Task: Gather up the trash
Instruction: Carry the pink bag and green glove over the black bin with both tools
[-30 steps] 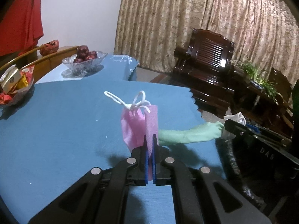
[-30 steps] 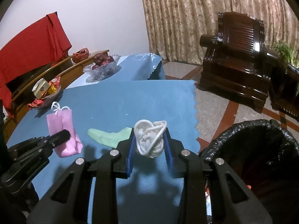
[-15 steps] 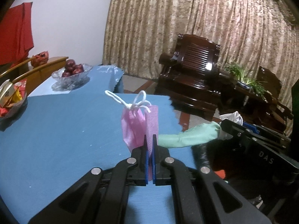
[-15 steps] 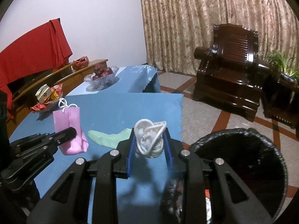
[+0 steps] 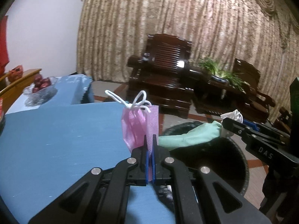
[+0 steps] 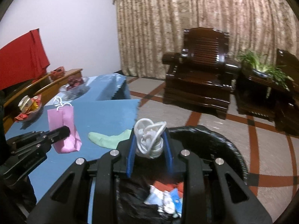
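Note:
My left gripper (image 5: 149,140) is shut on a small pink bag (image 5: 139,125) with white string handles, held at the right edge of the blue table (image 5: 56,136); it also shows in the right wrist view (image 6: 64,127). My right gripper (image 6: 149,145) is shut on a bundle of white cord (image 6: 149,138), held over the black-lined trash bin (image 6: 214,141). A mint green sock (image 6: 110,140) hangs from this gripper's side toward the table; in the left wrist view the sock (image 5: 188,134) stretches across the bin (image 5: 214,158).
The bin holds paper scraps (image 6: 166,197). A glass bowl of red fruit (image 5: 40,87) and a dish of wrapped sweets (image 6: 28,106) stand at the table's far side. Dark wooden armchairs (image 6: 200,71) and a plant (image 6: 265,69) stand beyond on tiled floor.
Both grippers have swung right, off the table toward the bin. The cord bundle now hangs over the bin's mouth. The pink bag has reached the table's right edge. Both grips are unchanged.

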`<state>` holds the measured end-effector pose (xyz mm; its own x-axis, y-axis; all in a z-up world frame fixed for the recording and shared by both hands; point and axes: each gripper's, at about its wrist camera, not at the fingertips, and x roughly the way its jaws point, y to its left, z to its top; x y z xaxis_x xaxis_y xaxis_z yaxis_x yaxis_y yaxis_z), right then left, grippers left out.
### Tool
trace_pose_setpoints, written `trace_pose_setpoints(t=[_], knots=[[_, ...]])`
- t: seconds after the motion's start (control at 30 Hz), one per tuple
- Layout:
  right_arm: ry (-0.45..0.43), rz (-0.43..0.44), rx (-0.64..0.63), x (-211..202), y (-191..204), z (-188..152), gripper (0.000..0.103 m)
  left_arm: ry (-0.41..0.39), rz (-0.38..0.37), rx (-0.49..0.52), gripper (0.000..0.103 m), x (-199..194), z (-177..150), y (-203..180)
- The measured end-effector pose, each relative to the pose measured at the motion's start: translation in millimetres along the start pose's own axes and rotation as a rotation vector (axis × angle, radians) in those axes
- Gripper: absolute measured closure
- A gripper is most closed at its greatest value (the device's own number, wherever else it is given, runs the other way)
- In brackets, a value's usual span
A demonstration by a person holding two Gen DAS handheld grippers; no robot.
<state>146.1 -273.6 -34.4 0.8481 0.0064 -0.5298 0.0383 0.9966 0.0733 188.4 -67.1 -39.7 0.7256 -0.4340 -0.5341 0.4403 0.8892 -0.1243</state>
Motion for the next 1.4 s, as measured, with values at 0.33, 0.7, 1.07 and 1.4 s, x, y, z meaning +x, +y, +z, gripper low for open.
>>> trace_pose_setpoints(t=[0.33,0.7,1.07,1.4], knots=[[0.021,-0.101,0.054,-19.3,-57.1,-25.2,0.076,0.052,-0.1,0.067,0.101,34.8,-3.8,-66.0],[0.045,-0.137,0.088,-22.2,-80.4,-44.9,0.076,0.101,-0.12,0.096,0.101,56.8,-16.3,-89.9],[0.059,-0.143,0.1,-20.0,-84.7,-50.4,0.076,0.127,-0.124,0.107,0.101,63.2,-25.4,-91.1],[0.069,-0.147,0.101,-15.9,-84.6,-50.3,0.076,0.135,-0.121,0.1,0.101,69.0,-26.2,-87.4]])
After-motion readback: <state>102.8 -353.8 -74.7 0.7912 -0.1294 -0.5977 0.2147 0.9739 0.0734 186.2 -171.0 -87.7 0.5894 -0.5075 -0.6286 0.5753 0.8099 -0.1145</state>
